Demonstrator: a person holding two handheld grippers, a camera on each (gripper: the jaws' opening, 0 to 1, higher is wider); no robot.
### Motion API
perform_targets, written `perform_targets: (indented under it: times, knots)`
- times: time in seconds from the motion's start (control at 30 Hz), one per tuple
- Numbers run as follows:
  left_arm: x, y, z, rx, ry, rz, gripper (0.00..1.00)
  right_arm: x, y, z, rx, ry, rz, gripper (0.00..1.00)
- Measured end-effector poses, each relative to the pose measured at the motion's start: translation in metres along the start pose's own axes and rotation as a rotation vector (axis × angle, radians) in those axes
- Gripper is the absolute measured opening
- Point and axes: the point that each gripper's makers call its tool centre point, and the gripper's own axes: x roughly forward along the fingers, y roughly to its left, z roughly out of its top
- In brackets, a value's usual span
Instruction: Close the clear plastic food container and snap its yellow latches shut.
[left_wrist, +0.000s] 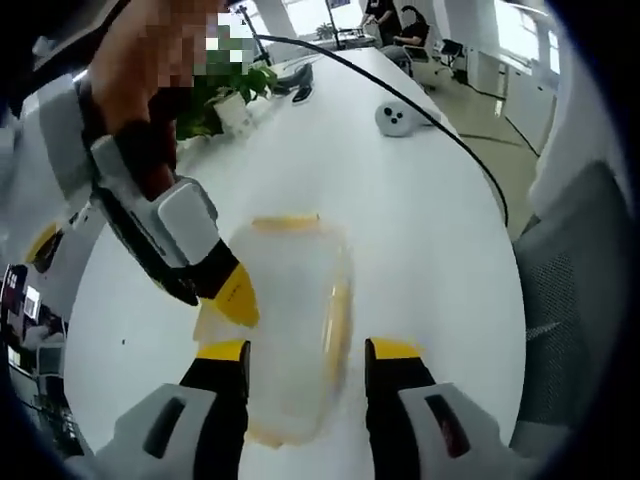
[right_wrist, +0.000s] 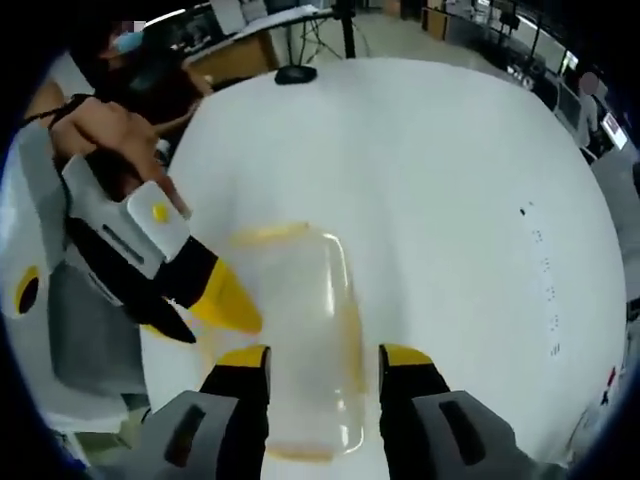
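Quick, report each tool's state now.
Left tool: open, jaws apart over the clear container, holding nothing.
Right tool: open, jaws apart over the same container, holding nothing.

Both views are looking down closely from opposite sides, sharing the container (left_wrist: 295, 320) (right_wrist: 295, 330) on the white table (left_wrist: 420, 230) (right_wrist: 450, 200).

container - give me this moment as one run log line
container: clear, on white table, lid on | yellow latches: state unclear | left gripper: open, straddling container | right gripper: open, over container
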Motion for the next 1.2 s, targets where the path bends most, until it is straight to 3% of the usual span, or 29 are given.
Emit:
perform_targets:
  times: [1.2]
  knots:
    - [-0.006, 0.020, -0.019, 0.011, 0.090, -0.038, 0.71, -0.017, 0.022, -0.026, 0.023, -0.013, -0.049, 0.62]
